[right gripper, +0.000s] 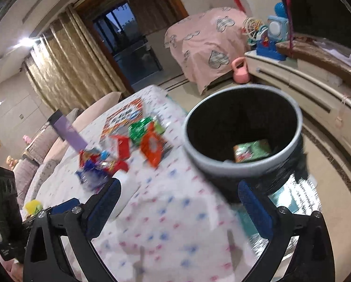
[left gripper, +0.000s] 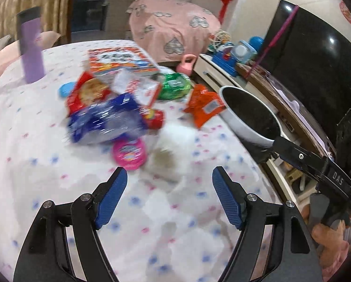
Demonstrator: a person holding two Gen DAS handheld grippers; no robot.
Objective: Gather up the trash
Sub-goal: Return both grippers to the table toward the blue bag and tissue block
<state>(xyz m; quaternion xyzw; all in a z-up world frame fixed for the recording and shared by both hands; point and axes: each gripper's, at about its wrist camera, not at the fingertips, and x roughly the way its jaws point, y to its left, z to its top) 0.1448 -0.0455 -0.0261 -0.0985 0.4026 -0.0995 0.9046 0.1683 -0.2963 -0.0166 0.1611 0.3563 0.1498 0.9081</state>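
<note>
A pile of trash lies on the flowered tablecloth (left gripper: 34,164): a blue and clear bag (left gripper: 102,119), a red snack packet (left gripper: 86,91), an orange packet (left gripper: 203,108), a green wrapper (left gripper: 174,85), a pink round lid (left gripper: 129,152) and crumpled white tissue (left gripper: 173,150). My left gripper (left gripper: 169,181) is open and empty, just short of the tissue. A grey bin (right gripper: 243,138) with a black liner stands at the table's right edge, with a green packet (right gripper: 251,150) inside. My right gripper (right gripper: 179,192) is open and empty, its right finger close under the bin.
A purple flask (left gripper: 32,47) stands at the table's far left. A printed box (left gripper: 121,61) lies behind the pile. A cream cabinet (right gripper: 304,82) with toys and a TV (left gripper: 316,47) lines the right side. A pink kettlebell (right gripper: 240,71) sits on the floor.
</note>
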